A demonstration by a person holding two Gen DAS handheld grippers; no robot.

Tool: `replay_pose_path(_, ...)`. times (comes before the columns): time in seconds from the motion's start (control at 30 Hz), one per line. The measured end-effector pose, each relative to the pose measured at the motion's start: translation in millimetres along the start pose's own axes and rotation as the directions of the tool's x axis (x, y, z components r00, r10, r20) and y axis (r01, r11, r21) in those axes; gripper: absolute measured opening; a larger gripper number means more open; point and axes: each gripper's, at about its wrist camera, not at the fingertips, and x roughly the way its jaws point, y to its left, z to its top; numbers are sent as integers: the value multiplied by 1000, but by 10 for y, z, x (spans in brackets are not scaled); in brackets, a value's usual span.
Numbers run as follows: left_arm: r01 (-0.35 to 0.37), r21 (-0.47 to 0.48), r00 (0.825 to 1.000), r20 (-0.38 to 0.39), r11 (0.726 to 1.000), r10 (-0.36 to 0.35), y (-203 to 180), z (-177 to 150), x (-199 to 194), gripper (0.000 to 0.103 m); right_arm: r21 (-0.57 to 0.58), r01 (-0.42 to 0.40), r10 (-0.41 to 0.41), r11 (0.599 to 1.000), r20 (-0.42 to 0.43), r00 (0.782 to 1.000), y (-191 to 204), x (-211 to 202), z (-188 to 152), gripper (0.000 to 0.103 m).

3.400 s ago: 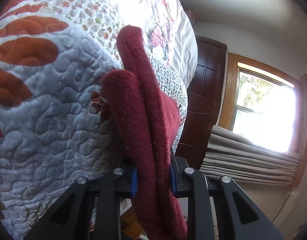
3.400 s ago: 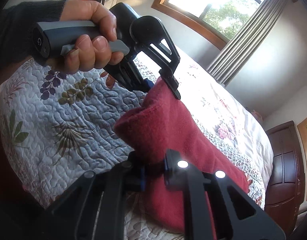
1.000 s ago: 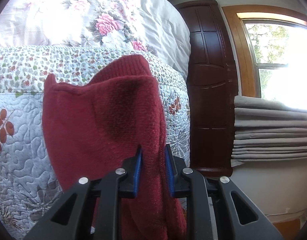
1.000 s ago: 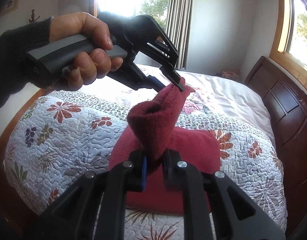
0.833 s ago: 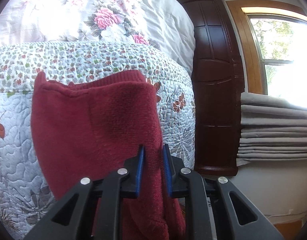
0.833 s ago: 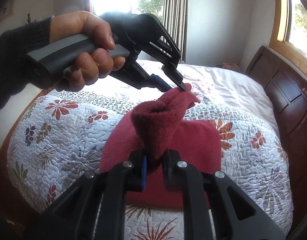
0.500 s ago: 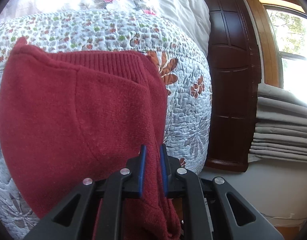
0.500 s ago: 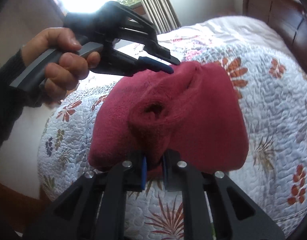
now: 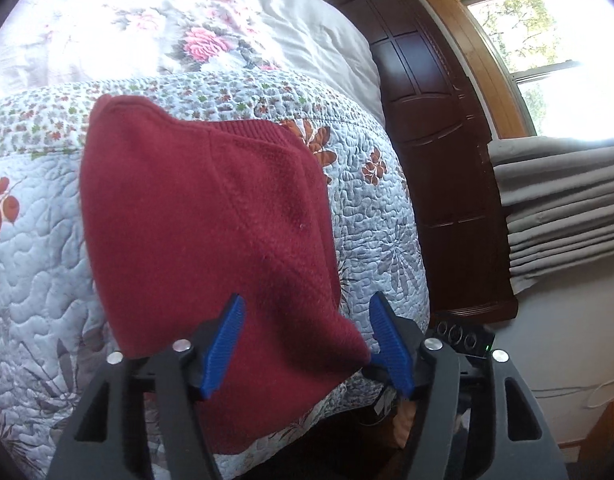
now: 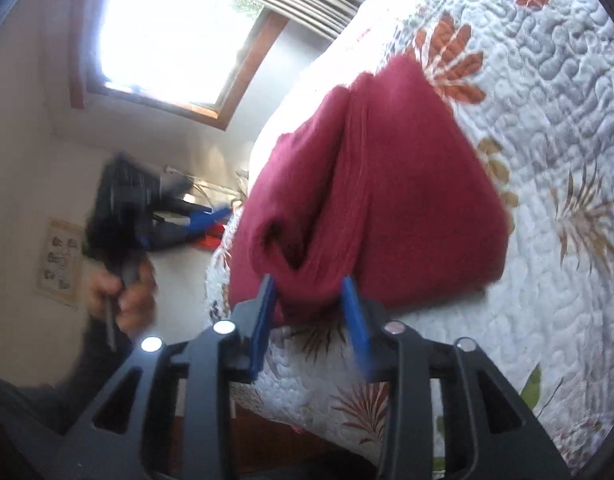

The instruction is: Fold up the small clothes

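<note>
Left wrist view, red garment between spread left gripper fingers, on quilt

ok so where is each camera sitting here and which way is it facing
Left wrist: on the left gripper, looking along its open fingers across the red garment on the quilt, toward the headboard and a window.
Right wrist: on the right gripper, fingers open around the garment's near edge; the person's hand holding the other gripper shows, blurred.
Shared: the red garment and the quilt.
</note>
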Motion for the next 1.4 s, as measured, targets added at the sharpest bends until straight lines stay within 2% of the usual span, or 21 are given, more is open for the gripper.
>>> replay_pose_path(0.03, 8, 0, 1000, 13, 1000, -8, 22, -80, -18, 69, 16, -24, 24, 1000, 1, 1000, -34, -21, 146, 44)
replay_pose_path(0.1, 30, -16, 999, 45, 999, -29, 62, -240, -38, 71, 39, -83, 83, 996, -12, 996, -74, 33, 451, 56)
replay_pose_path(0.17, 58, -35, 996, 70, 998, -56, 94, -373, -26, 71, 34, -86, 87, 996, -28, 996, -128, 181, 739, 58)
replay_pose_path(0.27, 75, -48, 994, 84, 996, -71, 116, -516, 23, 71, 86, -118, 124, 989, -74, 989, -260, 549, 1088, 61)
replay_pose_path(0.37, 51, -47, 996, 78, 998, -47, 104, -599, 56, 71, 78, -50, 60, 996, -133, 989, -329, 898, 1295, 62)
replay_pose_path(0.47, 53, -45, 995, 86, 998, -49, 84, -635, 21, 71, 71, -42, 54, 997, -174, 983, -321, 1110, 1364, 62)
replay_pose_path(0.53, 55, -50, 995, 87, 997, -50, 88, -655, 16, 72, 64, -48, 59, 997, -180, 982, -284, 1144, 1369, 59)
replay_pose_path(0.6, 64, -60, 994, 88, 996, -58, 114, -695, 22, 72, 42, -51, 58, 998, -186, 981, -225, 1140, 1385, 33)
replay_pose_path(0.73, 82, -76, 994, 75, 994, -76, 148, -729, 107, 73, 27, -26, 31, 999, -216, 976, -240, 1275, 1515, 28)
replay_pose_path(0.77, 84, -78, 994, 70, 993, -78, 142, -754, 129, 73, 16, -13, 17, 1000, -219, 976, -214, 1313, 1535, 21)
replay_pose_path(0.8, 86, -76, 995, 63, 993, -81, 143, -767, 151, 73, -5, 6, -7, 1000, -211, 977, -166, 1312, 1553, 15)
replay_pose_path(0.93, 88, -53, 996, 36, 995, -87, 48, -861, 172, 73, -116, 21, -38, 993, -149, 988, 105, 1070, 1627, 12)
replay_pose_path(1.03, 90, -39, 996, 22, 995, -90, -6, -893, 170, 73, -140, 69, -79, 988, -66, 995, 116, 782, 1759, 12)
replay_pose_path(1.1, 100, -37, 995, 13, 994, -100, -35, -914, 196, 73, -108, 145, -148, 984, -19, 989, -72, 700, 1854, 12)
replay_pose_path(1.2, 105, -36, 994, -9, 994, -105, -36, -938, 266, 73, -26, 182, -183, 983, -80, 980, -451, 873, 1874, 13)
replay_pose_path(1.27, 99, -40, 995, -23, 994, -100, -30, -950, 300, 73, -11, 170, -170, 985, -98, 981, -542, 959, 1825, 15)
replay_pose_path(1.4, 106, -38, 994, -17, 994, -106, -60, -973, 272, 73, 60, 84, -81, 995, -48, 996, -627, 765, 1763, 38)
